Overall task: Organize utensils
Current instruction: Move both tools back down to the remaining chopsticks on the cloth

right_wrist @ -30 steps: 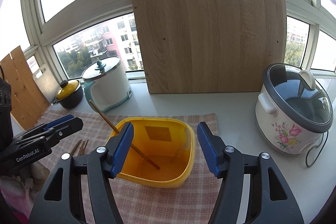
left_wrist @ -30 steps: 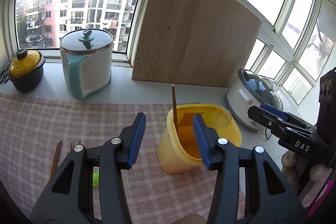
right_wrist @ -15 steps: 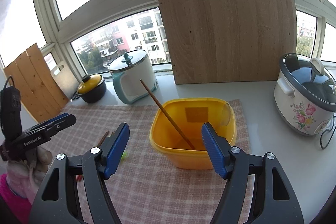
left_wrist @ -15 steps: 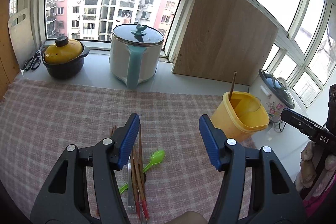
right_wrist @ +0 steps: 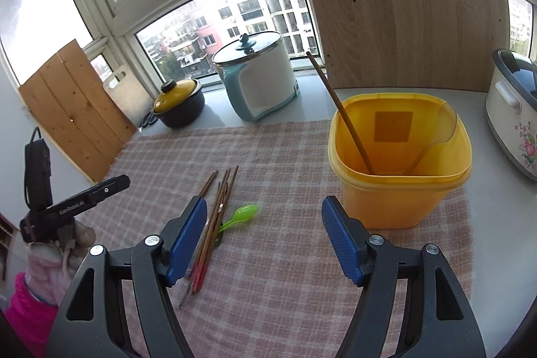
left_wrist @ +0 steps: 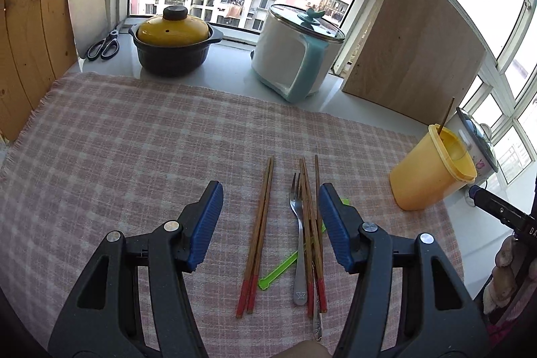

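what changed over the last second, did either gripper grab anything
No grab: both grippers are open and empty. The left gripper swung left, away from the yellow tub, and now hangs over the chopsticks and fork on the cloth. The right gripper pulled back from the tub a little. One chopstick still leans inside the tub.

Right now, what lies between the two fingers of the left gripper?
In the left wrist view: a pair of chopsticks, a fork, more chopsticks, all on the checked cloth.
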A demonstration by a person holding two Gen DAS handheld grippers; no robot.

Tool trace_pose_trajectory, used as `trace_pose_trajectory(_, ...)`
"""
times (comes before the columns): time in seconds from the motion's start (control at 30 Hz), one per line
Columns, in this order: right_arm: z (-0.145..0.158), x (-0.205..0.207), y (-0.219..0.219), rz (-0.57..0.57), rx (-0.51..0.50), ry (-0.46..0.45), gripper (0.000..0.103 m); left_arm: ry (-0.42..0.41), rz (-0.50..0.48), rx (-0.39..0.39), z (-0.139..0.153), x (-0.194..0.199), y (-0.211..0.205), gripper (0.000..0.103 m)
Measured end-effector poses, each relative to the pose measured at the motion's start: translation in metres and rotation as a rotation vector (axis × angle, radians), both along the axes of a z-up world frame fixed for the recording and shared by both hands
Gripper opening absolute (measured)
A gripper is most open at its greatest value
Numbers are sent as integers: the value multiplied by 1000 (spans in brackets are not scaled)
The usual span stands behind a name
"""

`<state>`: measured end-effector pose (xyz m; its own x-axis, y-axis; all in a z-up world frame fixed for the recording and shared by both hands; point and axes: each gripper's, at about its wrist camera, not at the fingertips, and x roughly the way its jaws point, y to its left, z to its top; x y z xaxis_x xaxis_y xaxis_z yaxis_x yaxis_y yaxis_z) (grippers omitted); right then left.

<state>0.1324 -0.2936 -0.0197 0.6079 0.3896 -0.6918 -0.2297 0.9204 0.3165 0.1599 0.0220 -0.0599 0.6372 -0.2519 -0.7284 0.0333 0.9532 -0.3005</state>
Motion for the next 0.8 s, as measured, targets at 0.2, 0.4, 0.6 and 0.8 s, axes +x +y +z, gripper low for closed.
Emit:
trace_pose_trajectory(0.2, -14, 1, 29, 42, -8, 6, 70, 40, -52, 6, -18, -2, 7, 58)
trace_pose_trajectory(0.4, -29, 10, 58, 83, -37, 54, 70, 98, -129, 17, -40, 7, 5, 39)
trace_pose_trajectory(0.6, -45, 26, 77, 109, -47, 132, 49, 149, -185, 29, -63, 18, -3, 30)
trace_pose_trajectory(0.8, -58, 44, 94, 141, -60, 183, 33, 178, -221, 56, -80, 28, -14, 21)
